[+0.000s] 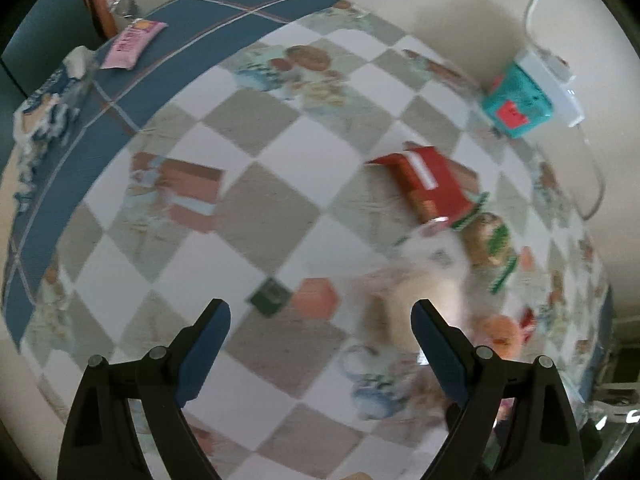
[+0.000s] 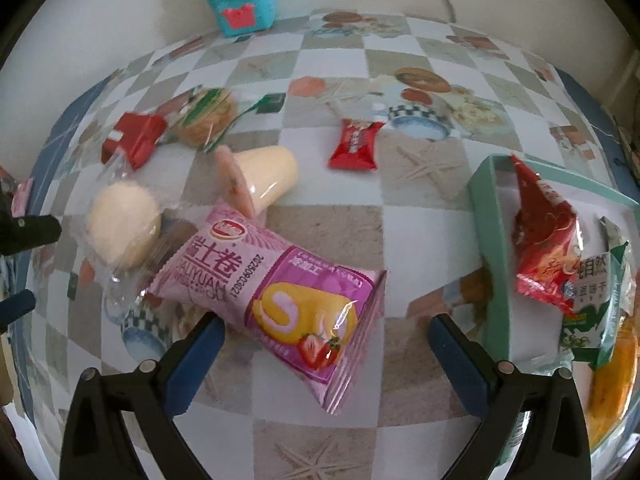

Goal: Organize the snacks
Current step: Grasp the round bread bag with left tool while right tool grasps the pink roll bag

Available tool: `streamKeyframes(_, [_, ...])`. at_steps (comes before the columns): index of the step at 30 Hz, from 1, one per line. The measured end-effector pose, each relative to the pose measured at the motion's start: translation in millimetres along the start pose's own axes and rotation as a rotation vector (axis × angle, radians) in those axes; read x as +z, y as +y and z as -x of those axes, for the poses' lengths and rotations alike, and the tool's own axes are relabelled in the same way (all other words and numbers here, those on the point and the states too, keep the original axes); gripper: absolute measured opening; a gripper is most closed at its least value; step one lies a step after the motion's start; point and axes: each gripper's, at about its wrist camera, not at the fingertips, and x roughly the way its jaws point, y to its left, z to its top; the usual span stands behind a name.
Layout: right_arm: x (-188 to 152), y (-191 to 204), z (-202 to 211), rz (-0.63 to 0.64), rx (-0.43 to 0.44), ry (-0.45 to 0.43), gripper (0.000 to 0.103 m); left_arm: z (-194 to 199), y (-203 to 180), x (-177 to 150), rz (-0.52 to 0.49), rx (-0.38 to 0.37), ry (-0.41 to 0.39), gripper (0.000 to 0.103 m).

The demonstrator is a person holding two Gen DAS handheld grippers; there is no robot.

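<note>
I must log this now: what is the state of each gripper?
Left gripper: open, holding nothing.
Right gripper: open, over the pink plastic cake-roll packet, not gripping it.

A swiss roll packet [image 2: 276,300] lies on the table [image 2: 400,216]. Behind it lies a tipped pudding cup [image 2: 268,180], left of it a wrapped round cake [image 2: 122,228], right of it a tray [image 2: 496,264] holding packets.
</note>
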Motion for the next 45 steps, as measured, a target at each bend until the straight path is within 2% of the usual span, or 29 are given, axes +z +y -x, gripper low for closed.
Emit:
streamKeyframes(3, [0.5, -1.2, 2.9, 0.014, 0.01, -0.013, 0.103, -2.3, -7.3, -4.5, -0.017, -0.036, -0.007, 0.092])
streamKeyframes(8, [2.6, 16.8, 6.5, 0.06, 0.028, -0.027, 0.102, -8.8, -20.7, -5.0, -0.066, -0.05, -0.019, 0.092])
streamKeyframes(21, [23.3, 41.4, -14.9, 0.153, 0.034, -0.062, 0.102, -37.7, -38.9, 1.6, -0.101, -0.028, 0.007, 0.092])
streamKeyframes(27, [25.1, 40.3, -15.4, 0.175, 0.047, -0.075, 0.102, -47.8, -41.3, 4.3, -0.114, -0.023, 0.026, 0.092])
streamKeyframes(29, [24.6, 40.6, -15.8, 0.178, 0.05, -0.075, 0.098, -47.2, -42.6, 3.2, -0.127, -0.013, 0.024, 0.092])
streamKeyframes(34, [21.0, 41.9, -12.4, 0.19, 0.049, -0.076, 0.08, -54.2, -47.2, 1.8, -0.132, 0.005, 0.055, 0.092])
streamKeyframes(35, [20.6, 41.6, -11.0, 0.19, 0.048, -0.073, 0.077, -54.0, -46.5, 1.4, -0.126, 0.002, 0.058, 0.09])
streamKeyframes(36, [21.1, 41.5, -11.3, 0.188, 0.05, -0.072, 0.074, -53.1, -45.7, 0.2, -0.119, -0.005, 0.059, 0.081])
streamKeyframes(39, [17.1, 38.0, -7.7, 0.182, 0.051, -0.067, 0.067, -49.2, -41.7, -6.0, -0.103, -0.015, 0.071, 0.063])
streamKeyframes(42, [9.3, 33.6, -2.0, 0.156, 0.043, -0.059, 0.065, -44.4, -36.7, -14.4, -0.1, 0.006, 0.074, 0.06])
streamKeyframes(43, [5.1, 32.7, 0.1, 0.146, 0.048, -0.054, 0.055, -43.0, -33.8, -18.4, -0.096, 0.009, 0.077, 0.06])
streamKeyframes(45, [-2.6, 31.8, 2.9, 0.13, 0.066, -0.041, 0.054, -40.3, -26.6, -27.0, -0.084, 0.018, 0.088, 0.059])
